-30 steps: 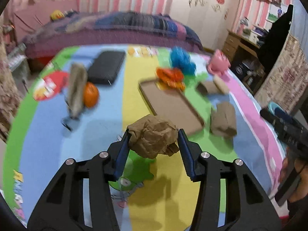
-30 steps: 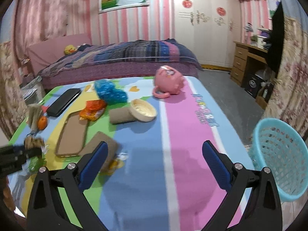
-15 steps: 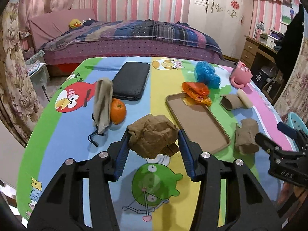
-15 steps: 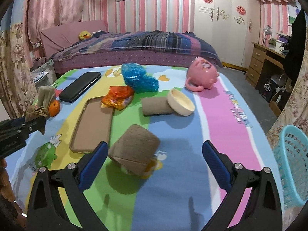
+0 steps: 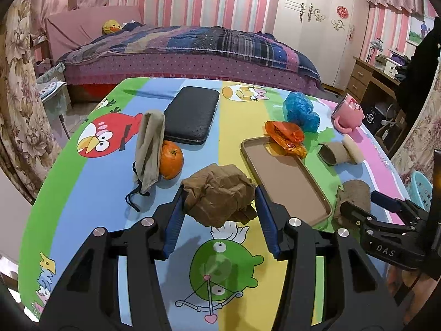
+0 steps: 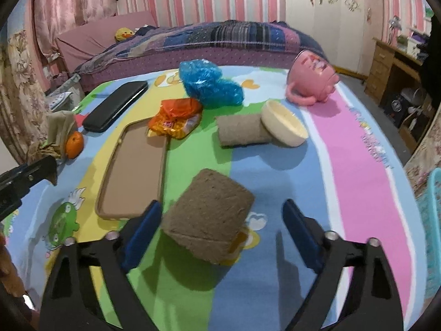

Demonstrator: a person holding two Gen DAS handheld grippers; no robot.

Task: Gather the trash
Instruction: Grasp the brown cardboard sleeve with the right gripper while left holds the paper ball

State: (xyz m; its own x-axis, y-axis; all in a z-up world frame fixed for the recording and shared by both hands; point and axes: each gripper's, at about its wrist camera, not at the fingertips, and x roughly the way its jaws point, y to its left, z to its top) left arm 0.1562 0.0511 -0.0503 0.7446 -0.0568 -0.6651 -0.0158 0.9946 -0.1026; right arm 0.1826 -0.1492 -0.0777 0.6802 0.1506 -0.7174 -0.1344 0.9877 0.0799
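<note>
Your left tongs [image 5: 219, 202] are clamped on a crumpled brown paper wad [image 5: 219, 197], held just above the bench [image 5: 88, 193]. Your right tongs [image 6: 220, 229] stand wide apart around a squashed cardboard roll [image 6: 208, 220] lying on the bench, neither finger touching it. Lower a little and centre the roll between the fingers before you close, since it sits nearer your left finger. Squeeze across its flat sides so it cannot roll out. Keep clear of the brown tray [image 6: 135, 165] just beside it. The turquoise basket [image 6: 431, 226] waits off the bench edge to your right, the likely drop for both pieces.
</note>
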